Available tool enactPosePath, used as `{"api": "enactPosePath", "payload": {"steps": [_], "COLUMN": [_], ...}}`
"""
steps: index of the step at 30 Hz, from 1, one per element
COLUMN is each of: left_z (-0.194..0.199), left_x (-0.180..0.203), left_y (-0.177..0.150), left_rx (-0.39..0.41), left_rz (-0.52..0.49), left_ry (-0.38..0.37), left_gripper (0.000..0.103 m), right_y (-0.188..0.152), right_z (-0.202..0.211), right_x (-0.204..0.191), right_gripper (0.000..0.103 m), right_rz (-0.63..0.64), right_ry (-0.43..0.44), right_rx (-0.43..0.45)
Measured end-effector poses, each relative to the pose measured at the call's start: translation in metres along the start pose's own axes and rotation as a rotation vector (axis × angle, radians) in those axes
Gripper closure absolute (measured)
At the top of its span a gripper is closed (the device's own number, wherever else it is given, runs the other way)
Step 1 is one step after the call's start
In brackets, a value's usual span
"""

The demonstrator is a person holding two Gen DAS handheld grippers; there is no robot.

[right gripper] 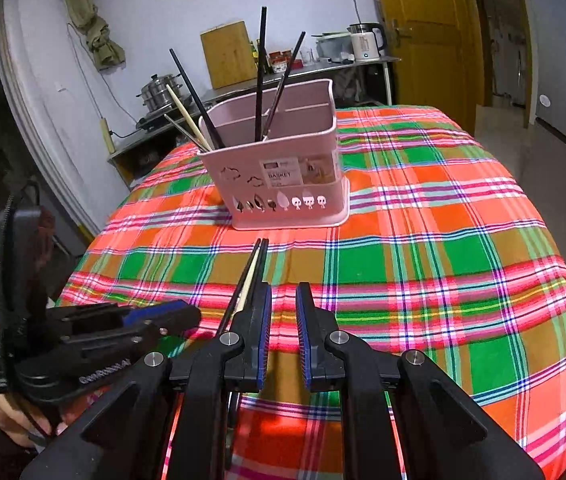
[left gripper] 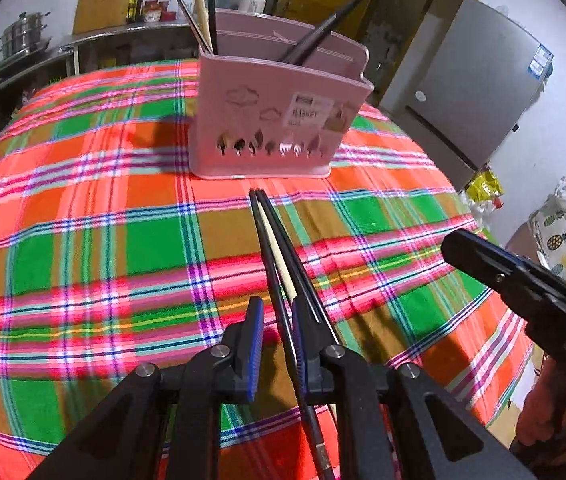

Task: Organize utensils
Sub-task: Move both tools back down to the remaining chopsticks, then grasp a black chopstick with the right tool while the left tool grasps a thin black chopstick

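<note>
A pink utensil basket [left gripper: 275,120] [right gripper: 283,176] stands on the plaid tablecloth [left gripper: 83,240] [right gripper: 443,260]. Black, cream and metal chopsticks stick up from its compartments. Just in front of it, two black chopsticks and a cream one [left gripper: 273,240] [right gripper: 253,268] lie together on the cloth. My left gripper [left gripper: 277,308] [right gripper: 191,316] is low over their near part. Its jaws stand a little apart, and a black chopstick runs between them close to the right pad. My right gripper [right gripper: 285,292] [left gripper: 453,246] hovers just right of the chopsticks, narrowly open with nothing between its pads.
A steel counter [left gripper: 43,44] behind the table carries pots, bottles, a cutting board [right gripper: 229,54] and a kettle [right gripper: 367,42]. A grey fridge [left gripper: 483,92] stands to the right in the left wrist view, a yellow door [right gripper: 423,32] beyond. A person's hand [right gripper: 3,412] holds the left gripper.
</note>
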State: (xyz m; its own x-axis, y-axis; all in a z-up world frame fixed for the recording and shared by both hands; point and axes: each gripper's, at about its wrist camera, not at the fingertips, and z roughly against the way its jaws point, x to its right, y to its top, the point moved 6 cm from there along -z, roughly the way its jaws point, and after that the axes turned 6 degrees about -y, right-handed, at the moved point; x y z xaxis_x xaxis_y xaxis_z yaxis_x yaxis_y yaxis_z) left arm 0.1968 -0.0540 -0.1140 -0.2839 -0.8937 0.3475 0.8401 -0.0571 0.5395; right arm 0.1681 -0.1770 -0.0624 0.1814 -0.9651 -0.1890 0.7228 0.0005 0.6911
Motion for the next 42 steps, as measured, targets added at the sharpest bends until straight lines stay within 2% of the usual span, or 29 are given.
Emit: {"api": "enactPosePath", "payload": {"steps": [10,14,21,26,33,37,42], "left_z": [-0.022,-0.025,-0.034,-0.03,-0.012,-0.006,-0.007], "left_x": [-0.005,-0.006,-0.005,-0.017,-0.048,-0.06,-0.065], "left_y": [-0.001,0.001,0.005,0.008,0.004,0.004,0.007], "left_rx": [-0.044,-0.031,-0.021,-0.007,0.015,0.013,0.004], "left_rz": [0.003,0.003,-0.044,-0.003,0.075,0.109,0.105], "left_ry": [0.045,0.053,0.112,0.13,0.177,0.165,0.15], "left_gripper": [0.089,0.083,0.083,0.096,0.097,0.097,0.097], "right_y": [-0.006,-0.008,-0.012,-0.013,-0.01,-0.01,-0.013], "right_z": [-0.011,-0.015,-0.024,-0.029,-0.048,-0.066,-0.086], "right_x": [0.005,0.006,0.003,0.0,-0.011,-0.023,-0.033], "right_gripper": [0.09,0.09,0.09,0.091,0.09,0.09,0.09], "right_rz": [-0.014,-0.017,-0.018,-0.016,0.002,0.024,0.05], "right_ry": [0.003,0.005,0.009,0.01,0.027,0.04,0.042], "right_rx": [-0.03,-0.039,-0.063,-0.072,-0.099,-0.128,-0.166]}}
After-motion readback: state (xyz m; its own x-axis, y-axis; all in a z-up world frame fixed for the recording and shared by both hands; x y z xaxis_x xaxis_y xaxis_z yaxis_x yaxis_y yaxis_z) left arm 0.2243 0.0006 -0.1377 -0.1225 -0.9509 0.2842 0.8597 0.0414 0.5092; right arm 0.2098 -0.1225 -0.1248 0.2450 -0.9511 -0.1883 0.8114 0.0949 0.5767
